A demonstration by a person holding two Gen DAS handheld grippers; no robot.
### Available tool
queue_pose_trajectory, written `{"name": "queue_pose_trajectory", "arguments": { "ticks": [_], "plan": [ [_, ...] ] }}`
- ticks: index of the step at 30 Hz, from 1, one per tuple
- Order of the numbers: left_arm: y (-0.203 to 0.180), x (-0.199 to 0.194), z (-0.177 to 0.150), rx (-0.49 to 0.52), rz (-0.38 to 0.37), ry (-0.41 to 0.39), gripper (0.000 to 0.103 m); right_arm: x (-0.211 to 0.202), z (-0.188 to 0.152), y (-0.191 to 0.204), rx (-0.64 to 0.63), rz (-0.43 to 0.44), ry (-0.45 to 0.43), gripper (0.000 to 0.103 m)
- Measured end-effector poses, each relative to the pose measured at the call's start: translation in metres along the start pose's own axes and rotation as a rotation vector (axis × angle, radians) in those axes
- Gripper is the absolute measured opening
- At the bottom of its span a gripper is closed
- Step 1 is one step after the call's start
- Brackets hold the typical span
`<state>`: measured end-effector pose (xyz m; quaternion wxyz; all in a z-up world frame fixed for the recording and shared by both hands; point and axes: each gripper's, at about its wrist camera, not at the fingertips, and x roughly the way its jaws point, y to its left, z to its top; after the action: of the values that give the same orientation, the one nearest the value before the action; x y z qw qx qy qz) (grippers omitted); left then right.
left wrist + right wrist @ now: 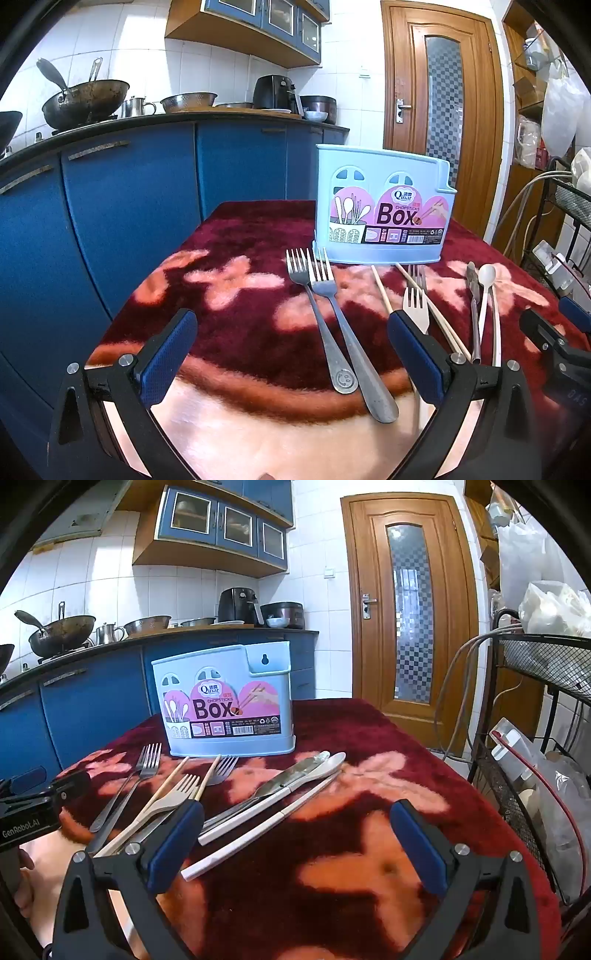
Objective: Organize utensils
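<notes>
The table (236, 229) wears a plush red cloth, and the light blue box (384, 210) stands upright at its far side, labelled face toward the grippers, with every utensil lying flat on the cloth in front of it, none yet inside. The step in hand looks like the first pick, and it would go best by choosing an outlying piece. The two steel forks (332, 314) lie side by side and touching between the left gripper's (291, 354) wide-open, empty jaws, so closing over a single handle, near its end, should avoid lifting both. The right gripper (297, 843) also hangs wide open and holds nothing, above bare cloth just right of the white handles (258, 825). The deep pile may hide thin stems, so a low, level approach seems wise. Between the forks and the spoon (487, 295) lie chopsticks (424, 299) crossing a pale fork (415, 306), a tangle better left for later. A knife (291, 775) lies against the spoon.
</notes>
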<state>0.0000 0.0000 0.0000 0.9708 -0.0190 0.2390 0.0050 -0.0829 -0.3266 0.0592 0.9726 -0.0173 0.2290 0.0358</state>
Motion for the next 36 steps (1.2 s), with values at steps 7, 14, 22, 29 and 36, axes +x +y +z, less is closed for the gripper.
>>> {"name": "queue_pose_trajectory", "arguments": {
  "ticks": [7,14,22,29,36],
  "plan": [
    [0.0002,0.0002,0.0002,0.003,0.001,-0.002,0.103,-0.0003,-0.0001,-0.0001,0.001,0.001,-0.003,0.103],
    [-0.0001,-0.0001,0.0,0.005,0.002,-0.005,0.103,-0.0007,0.0001,0.0001,0.001,0.0,-0.004,0.103],
    [-0.0001,-0.0001,0.0,0.006,0.002,-0.005,0.103,-0.0008,0.0003,0.0002,0.001,0.0,-0.005,0.103],
    [0.0,-0.0001,0.0,0.005,0.002,-0.005,0.103,-0.001,0.0003,0.0002,0.0,0.0,-0.005,0.103],
    [-0.0001,-0.0001,0.0,0.006,0.002,-0.005,0.103,-0.0011,0.0002,-0.0001,0.001,0.0,-0.005,0.103]
  ]
}}
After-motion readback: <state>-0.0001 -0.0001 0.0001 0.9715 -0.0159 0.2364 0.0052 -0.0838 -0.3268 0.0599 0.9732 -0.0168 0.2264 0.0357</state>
